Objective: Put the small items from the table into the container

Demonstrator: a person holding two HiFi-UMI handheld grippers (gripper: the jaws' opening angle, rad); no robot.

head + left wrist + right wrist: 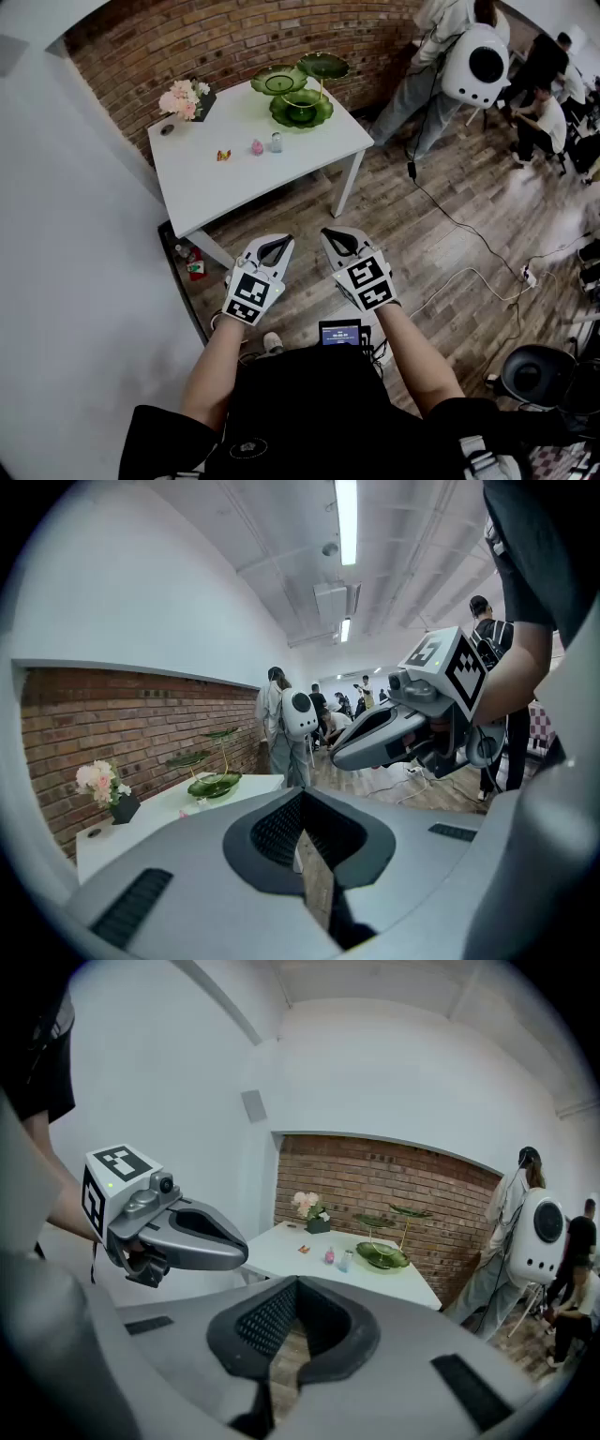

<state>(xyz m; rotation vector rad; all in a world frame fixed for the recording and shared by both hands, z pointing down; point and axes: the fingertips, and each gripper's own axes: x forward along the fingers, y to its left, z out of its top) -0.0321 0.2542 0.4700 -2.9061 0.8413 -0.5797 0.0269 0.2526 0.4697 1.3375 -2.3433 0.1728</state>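
Observation:
A white table (281, 173) stands ahead of me against the brick wall. On it lie three small items in a row: an orange-yellow piece (223, 155), a pink piece (257, 147) and a little clear bottle (276, 142). Behind them stands a green tiered glass dish (300, 108). The right gripper view also shows the items (329, 1256) and the dish (382, 1255). My left gripper (277, 240) and right gripper (337, 234) hang side by side over the wood floor, short of the table. Both are shut and hold nothing.
A pot of pink flowers (185, 98) and a small dark object (167, 129) sit at the table's far left corner. Cables (469, 234) run across the floor. People and a round white device (478, 61) are at the back right. White wall on the left.

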